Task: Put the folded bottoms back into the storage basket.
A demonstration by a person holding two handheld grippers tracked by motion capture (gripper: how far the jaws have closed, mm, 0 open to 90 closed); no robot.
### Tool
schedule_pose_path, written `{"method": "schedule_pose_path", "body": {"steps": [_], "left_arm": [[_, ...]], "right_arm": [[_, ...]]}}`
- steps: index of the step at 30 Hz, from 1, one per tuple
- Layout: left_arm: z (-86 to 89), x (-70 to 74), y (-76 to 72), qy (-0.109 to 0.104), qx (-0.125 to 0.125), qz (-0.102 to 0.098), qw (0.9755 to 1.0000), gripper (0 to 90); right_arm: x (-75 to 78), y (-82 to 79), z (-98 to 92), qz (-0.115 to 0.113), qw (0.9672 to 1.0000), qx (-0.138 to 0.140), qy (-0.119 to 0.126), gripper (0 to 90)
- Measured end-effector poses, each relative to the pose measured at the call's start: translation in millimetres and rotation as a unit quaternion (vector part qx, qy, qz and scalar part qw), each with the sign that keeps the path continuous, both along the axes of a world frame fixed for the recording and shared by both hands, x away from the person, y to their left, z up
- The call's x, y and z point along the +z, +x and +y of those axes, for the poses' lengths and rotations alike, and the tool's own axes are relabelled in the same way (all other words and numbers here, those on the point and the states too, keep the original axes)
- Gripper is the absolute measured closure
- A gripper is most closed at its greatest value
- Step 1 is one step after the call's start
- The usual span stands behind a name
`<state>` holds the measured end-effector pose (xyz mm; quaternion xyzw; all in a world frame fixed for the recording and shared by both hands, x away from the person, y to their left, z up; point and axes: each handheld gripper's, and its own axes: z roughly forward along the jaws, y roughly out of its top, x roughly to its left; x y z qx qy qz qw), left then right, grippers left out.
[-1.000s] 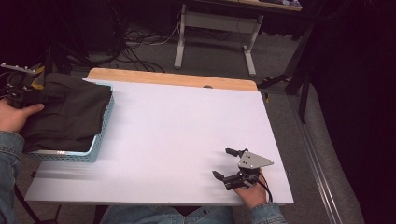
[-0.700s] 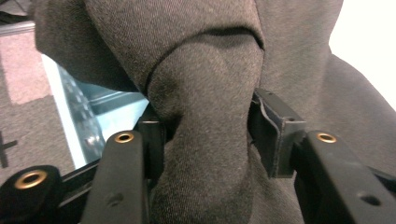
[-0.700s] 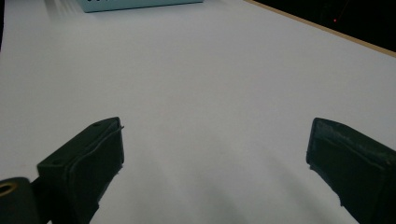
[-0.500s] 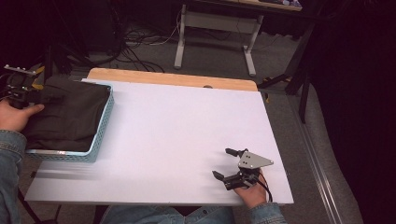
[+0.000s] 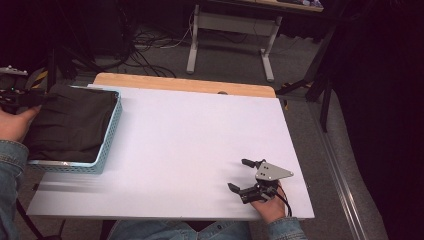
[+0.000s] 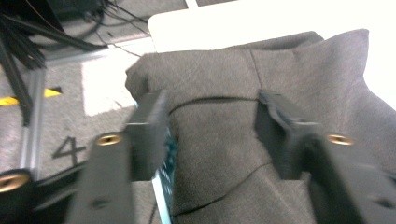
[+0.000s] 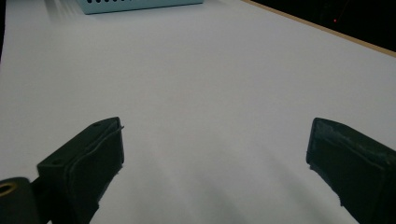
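The left gripper point(image 5: 20, 96) sits at the far left edge of the table point(image 5: 200, 135), over the outer rim of a pale blue perforated basket point(image 5: 111, 131). A folded dark grey garment point(image 5: 70, 122) fills that basket and rises above its walls. In the left gripper view the 2 black fingers point(image 6: 148, 133) straddle a raised fold of the garment point(image 6: 219, 140): the cloth lies between them, one finger just beside the fold's left flank, the other point(image 6: 280, 126) at its right flank. The fingers have just been closing, with the cloth between them; a gap shows at each side, and whether the pads already press on the fabric I cannot tell from the blur. Below the left finger a strip of the basket's blue wall point(image 6: 163, 186) shows, and beyond the fingertips the garment's far corner hangs over bare floor marked with a painted 4.

The right gripper point(image 5: 252, 179) rests on the near right part of the table, held by a hand point(image 5: 270, 207), well apart from the basket. Its 2 fingers point(image 7: 88, 158) are spread wide with nothing between them but the white table surface point(image 7: 210, 93). Far ahead of these fingers, toward the upper left of the right gripper view, the basket's perforated wall point(image 7: 140, 4) is visible.
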<state>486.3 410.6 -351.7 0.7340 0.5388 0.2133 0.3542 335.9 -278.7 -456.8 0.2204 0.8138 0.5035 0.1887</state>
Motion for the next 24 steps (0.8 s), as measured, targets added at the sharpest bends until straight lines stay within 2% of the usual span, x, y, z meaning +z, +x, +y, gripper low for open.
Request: {"method": "schedule_pose_path", "body": {"steps": [1,2,5,8,12,21,24], "left_arm": [[-1.5,-0.1,0.8,0.003,0.006,0.001,1.0000,65.1],[-2.8,-0.9,2.2,0.009,0.016,0.004,0.9998,65.1],[-4.8,-5.9,8.4,0.016,0.045,0.016,0.9987,79.2],[-4.5,-11.5,13.8,0.023,0.070,0.028,0.9969,87.1],[-3.4,-18.8,19.5,0.027,0.091,0.042,0.9945,89.8],[-7.9,-38.9,29.2,0.032,0.091,0.074,0.9925,89.8],[-9.0,-46.8,32.8,0.040,0.091,0.094,0.9906,89.8]], "right_arm": [[-0.1,0.0,0.2,0.000,1.0000,0.001,0.000,4.8],[-0.1,0.0,0.2,0.000,1.0000,0.001,0.000,4.8],[-0.1,0.1,0.2,0.000,1.0000,0.001,0.000,4.8],[-0.1,0.1,0.2,0.000,1.0000,0.002,0.000,4.8],[-0.3,0.1,0.4,0.000,1.0000,0.003,-0.001,4.8],[-0.5,0.1,0.8,0.001,1.0000,0.005,-0.001,4.8],[-0.5,0.1,0.8,0.000,1.0000,0.005,-0.001,4.8]]}}
